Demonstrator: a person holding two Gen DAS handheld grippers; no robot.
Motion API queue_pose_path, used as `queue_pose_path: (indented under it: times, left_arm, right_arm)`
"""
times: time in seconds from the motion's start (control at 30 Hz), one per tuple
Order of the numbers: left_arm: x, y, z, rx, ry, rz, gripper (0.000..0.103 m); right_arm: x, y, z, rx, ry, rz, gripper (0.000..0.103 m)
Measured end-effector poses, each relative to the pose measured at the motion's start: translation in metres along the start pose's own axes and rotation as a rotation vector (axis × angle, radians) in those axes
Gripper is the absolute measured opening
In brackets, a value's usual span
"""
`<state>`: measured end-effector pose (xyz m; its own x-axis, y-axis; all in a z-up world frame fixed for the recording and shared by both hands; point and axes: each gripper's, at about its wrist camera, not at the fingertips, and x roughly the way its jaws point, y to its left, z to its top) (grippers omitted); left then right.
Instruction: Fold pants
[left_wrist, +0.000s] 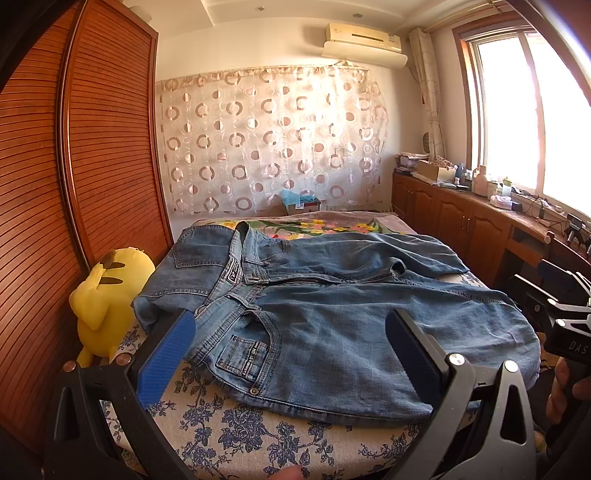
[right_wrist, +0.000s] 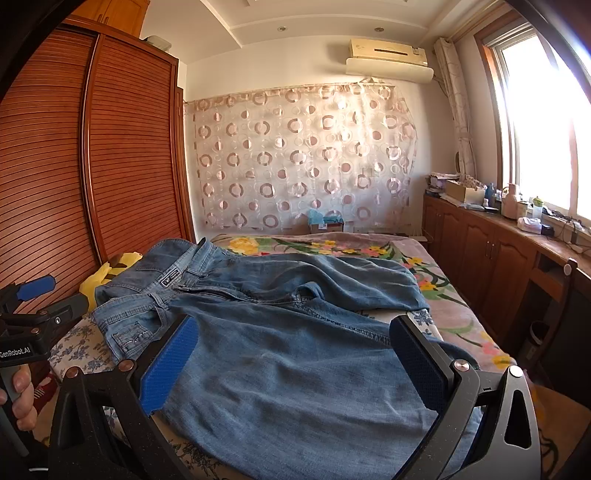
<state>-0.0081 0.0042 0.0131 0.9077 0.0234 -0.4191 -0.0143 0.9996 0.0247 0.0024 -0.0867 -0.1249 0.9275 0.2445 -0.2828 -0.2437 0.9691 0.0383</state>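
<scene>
Blue-padded jaws of the left gripper (left_wrist: 291, 350) stand spread wide and empty above the near edge of a bed (left_wrist: 229, 432), framing the waistband end of a pair of blue jeans (left_wrist: 332, 314). The right gripper (right_wrist: 295, 365), held alongside in the person's other hand, is likewise released, its jaws parted wide over the broad denim of the nearer leg, gripping nothing. Whether either pad actually brushes the cloth cannot be told from these views.

The jeans lie spread flat across the bed, waistband beyond the left jaws' outer side, the fly open, the legs running away past the right jaws toward the window side. The far leg looks already doubled back on itself, its hem lying short of the bed's edge. Laid out this way, the garment offers both grippers a clean edge to pinch, one at the waist and one along the leg, which appears to be why each hovers where it does.

A yellow plush toy (left_wrist: 107, 295) sits just outside the left jaws, against the slatted wardrobe (left_wrist: 55, 184). The fold appears barely begun.
</scene>
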Motion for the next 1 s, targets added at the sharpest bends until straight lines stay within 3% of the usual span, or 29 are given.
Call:
queue_pose_path:
  times: [1.0]
  left_arm:
    - [-0.0015,-0.0004,0.0034,0.006,-0.009,0.003,0.103]
  right_arm:
    - [-0.001,0.0012,0.0002,0.002,-0.004,0.002,0.103]
